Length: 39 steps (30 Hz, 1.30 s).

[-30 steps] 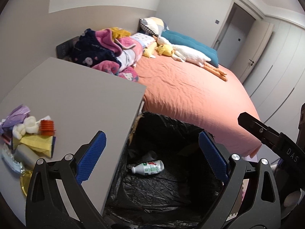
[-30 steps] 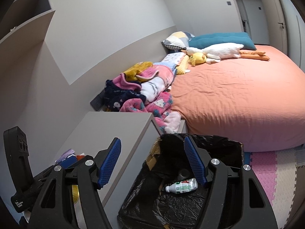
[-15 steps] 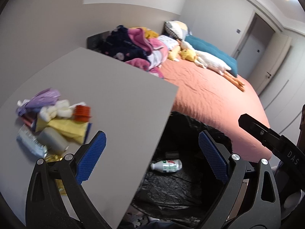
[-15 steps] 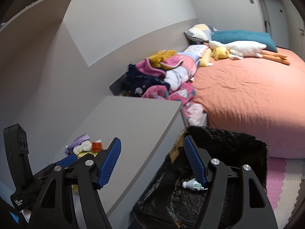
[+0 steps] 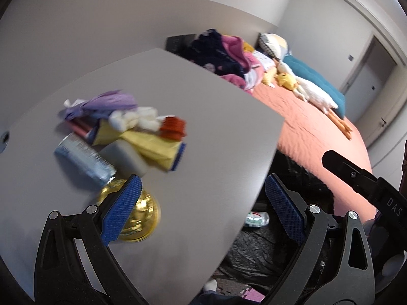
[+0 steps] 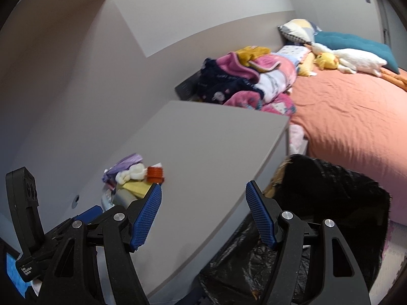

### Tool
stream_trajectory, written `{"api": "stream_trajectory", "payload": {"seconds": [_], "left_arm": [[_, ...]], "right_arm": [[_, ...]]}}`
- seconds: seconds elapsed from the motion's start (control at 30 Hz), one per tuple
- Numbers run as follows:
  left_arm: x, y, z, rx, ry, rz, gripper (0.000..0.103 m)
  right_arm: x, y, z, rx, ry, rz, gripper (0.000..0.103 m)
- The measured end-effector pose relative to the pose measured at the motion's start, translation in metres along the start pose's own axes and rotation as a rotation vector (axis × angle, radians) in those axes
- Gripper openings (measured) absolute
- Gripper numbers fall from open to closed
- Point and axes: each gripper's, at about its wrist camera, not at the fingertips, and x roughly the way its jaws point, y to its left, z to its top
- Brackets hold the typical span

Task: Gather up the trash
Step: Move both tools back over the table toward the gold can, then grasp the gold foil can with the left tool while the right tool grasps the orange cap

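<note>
My left gripper (image 5: 201, 203) hangs over the grey table (image 5: 203, 132), jaws spread wide with nothing between the blue pads. My right gripper (image 6: 203, 211) is the same — jaws apart, empty, its pads over the table's near edge.

The trash pile (image 5: 122, 132) sits on the table, toward its left side as I see it from the left wrist. In it I make out a purple bag (image 5: 106, 101) at the far end, white cotton wads (image 5: 134, 120) beside that, an orange ribbed cap (image 5: 174, 127), a yellow wrapper (image 5: 152, 145) lying over a grey cup (image 5: 124, 157), and a silver can (image 5: 81, 157) on its side. A gold round lid (image 5: 137, 213) lies nearest me, partly behind my left pad. The picture is blurred, so finer detail escapes me.

From the right wrist the pile (image 6: 132, 178) shows just beyond my left pad there.

The bin (image 6: 330, 198), lined with a black bag, stands on the floor off the table's right edge — between table and bed (image 6: 356, 117). Inside it a small white bottle (image 5: 257, 219) lies on the liner. Heaped clothes (image 6: 244, 81) sit past the table's far corner.
</note>
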Motion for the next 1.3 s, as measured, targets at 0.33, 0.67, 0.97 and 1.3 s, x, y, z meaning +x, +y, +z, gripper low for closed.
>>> {"api": "stream_trajectory", "payload": {"seconds": [0.33, 0.67, 0.97, 1.3], "left_arm": [[0.004, 0.044, -0.015, -0.077, 0.019, 0.099, 0.094], [0.024, 0.073, -0.028, -0.119, 0.077, 0.146, 0.094], [0.044, 0.085, -0.036, -0.124, 0.119, 0.150, 0.094], [0.053, 0.087, -0.030, -0.052, 0.107, 0.135, 0.077]], "right_arm": [[0.039, 0.024, -0.004, -0.044, 0.086, 0.038, 0.069], [0.078, 0.047, -0.002, -0.077, 0.142, 0.049, 0.069], [0.113, 0.063, 0.003, -0.097, 0.176, 0.050, 0.069], [0.149, 0.079, 0.010, -0.102, 0.200, 0.057, 0.069]]}}
